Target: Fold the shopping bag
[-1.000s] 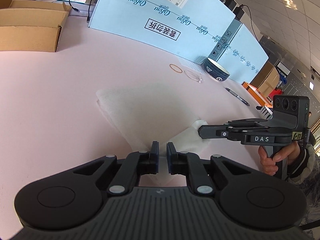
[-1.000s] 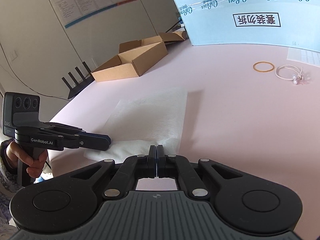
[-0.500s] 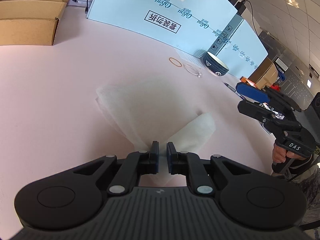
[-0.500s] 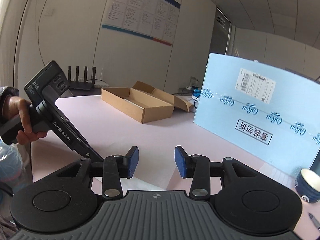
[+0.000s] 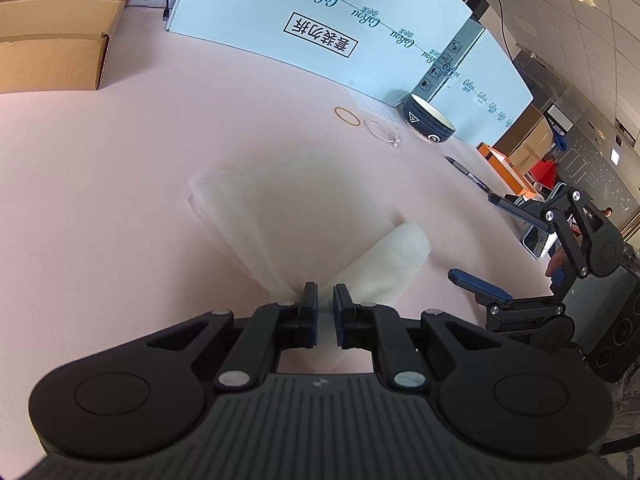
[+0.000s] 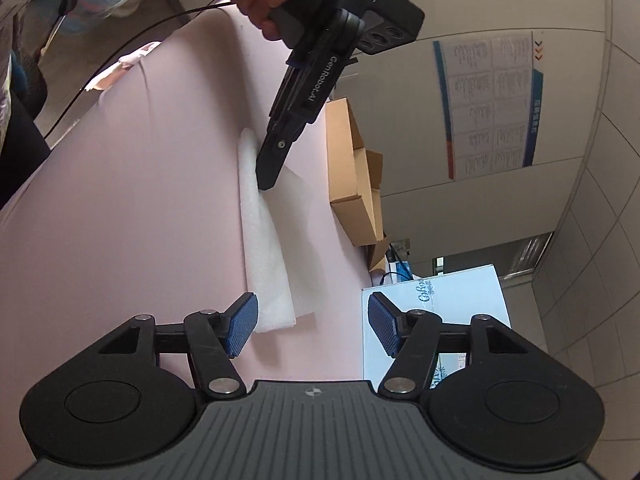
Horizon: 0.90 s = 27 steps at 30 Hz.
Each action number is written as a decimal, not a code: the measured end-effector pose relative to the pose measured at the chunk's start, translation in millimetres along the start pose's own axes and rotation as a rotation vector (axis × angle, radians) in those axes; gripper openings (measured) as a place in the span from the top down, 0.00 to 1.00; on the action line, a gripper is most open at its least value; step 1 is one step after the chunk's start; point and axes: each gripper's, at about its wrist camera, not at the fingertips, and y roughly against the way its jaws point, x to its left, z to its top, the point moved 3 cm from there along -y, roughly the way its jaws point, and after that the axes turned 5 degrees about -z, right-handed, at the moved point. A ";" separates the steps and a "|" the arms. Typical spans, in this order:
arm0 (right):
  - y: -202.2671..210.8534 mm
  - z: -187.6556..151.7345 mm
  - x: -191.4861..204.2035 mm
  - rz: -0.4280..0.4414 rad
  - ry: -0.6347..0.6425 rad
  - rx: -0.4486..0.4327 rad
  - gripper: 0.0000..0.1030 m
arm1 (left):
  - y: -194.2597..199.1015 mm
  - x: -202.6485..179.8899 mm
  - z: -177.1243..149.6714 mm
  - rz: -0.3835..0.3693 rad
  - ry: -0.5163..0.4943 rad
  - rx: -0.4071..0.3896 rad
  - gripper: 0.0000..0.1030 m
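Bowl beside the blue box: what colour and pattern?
The bowl is dark navy with white symbols and a cream inside; the left wrist view shows it best.

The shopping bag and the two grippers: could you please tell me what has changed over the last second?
The right hand-held gripper let go of the shopping bag, drew away from it and rolled onto its side; its jaws are opening, nothing between them. The left hand-held gripper stays clamped on the bag's near corner, and the bag lies folded as before.

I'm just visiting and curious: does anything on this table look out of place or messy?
Only the white shopping bag: its half-folded flap puffs up instead of lying flat, one corner pinched in the left gripper.
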 end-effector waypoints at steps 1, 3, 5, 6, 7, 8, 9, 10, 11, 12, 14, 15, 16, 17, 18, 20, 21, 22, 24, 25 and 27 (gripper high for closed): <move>0.4 -0.8 1.1 0.001 0.018 -0.004 0.42 | 0.1 0.3 -0.1 -0.002 0.000 0.000 0.91; 0.4 -1.8 1.9 0.004 0.059 -0.008 0.41 | 0.1 1.2 0.2 -0.007 0.001 0.001 0.91; -0.7 -2.9 3.6 0.002 0.113 -0.016 0.41 | 0.5 2.2 0.6 -0.012 0.002 0.004 0.91; -1.0 -4.4 4.8 0.004 0.147 -0.025 0.41 | 0.5 2.4 0.9 -0.013 0.003 0.006 0.91; -1.4 -6.1 5.4 0.011 0.178 -0.040 0.41 | 0.3 2.6 1.3 -0.015 0.003 0.008 0.91; -1.9 -7.8 6.1 0.018 0.209 -0.055 0.41 | 0.0 2.6 1.7 -0.016 0.002 0.010 0.91; -2.5 -9.3 6.7 0.026 0.239 -0.069 0.41 | -0.4 2.5 2.0 -0.017 0.001 0.013 0.91; -3.9 -9.9 6.5 0.041 0.262 -0.077 0.41 | -0.4 2.9 2.5 -0.020 0.002 0.017 0.91; -5.3 -10.4 6.3 0.056 0.285 -0.086 0.41 | -0.4 3.0 3.1 -0.023 0.004 0.020 0.92; -6.8 -10.9 6.0 0.072 0.308 -0.093 0.41 | -0.4 3.3 3.8 -0.025 0.004 0.025 0.92; -10.9 -10.6 3.5 0.117 0.349 -0.093 0.41 | -0.6 3.3 4.7 -0.027 -0.001 0.033 0.92; -13.4 -10.7 1.7 0.137 0.353 -0.086 0.41 | -0.8 2.9 5.3 -0.027 -0.005 0.038 0.92; -15.9 -10.8 -0.1 0.157 0.356 -0.079 0.41 | -0.9 2.7 6.1 -0.027 -0.009 0.043 0.92; -17.2 -9.8 -1.9 0.175 0.359 -0.074 0.41 | -0.8 2.7 6.7 -0.029 -0.011 0.048 0.92; -14.1 -5.4 -3.6 0.186 0.357 -0.073 0.41 | -0.7 3.3 7.4 -0.033 -0.011 0.053 0.91; -16.2 -5.7 -5.8 0.200 0.350 -0.071 0.41 | -1.5 4.4 8.6 -0.040 -0.010 0.060 0.91; -17.2 -5.8 -6.9 0.207 0.347 -0.070 0.41 | -1.8 5.0 9.0 -0.044 -0.008 0.062 0.91; -17.9 -5.8 -7.4 0.208 0.344 -0.068 0.41 | -2.0 5.8 9.4 -0.049 -0.006 0.064 0.91; -18.6 -5.7 -8.3 0.206 0.338 -0.065 0.41 | -2.1 7.2 9.9 -0.057 -0.001 0.067 0.91; -18.6 -5.9 -8.6 0.203 0.337 -0.065 0.41 | -2.1 8.0 10.0 -0.061 0.004 0.068 0.91; -18.5 -6.5 -9.5 0.197 0.325 -0.063 0.41 | -2.3 8.7 10.3 -0.067 0.006 0.069 0.91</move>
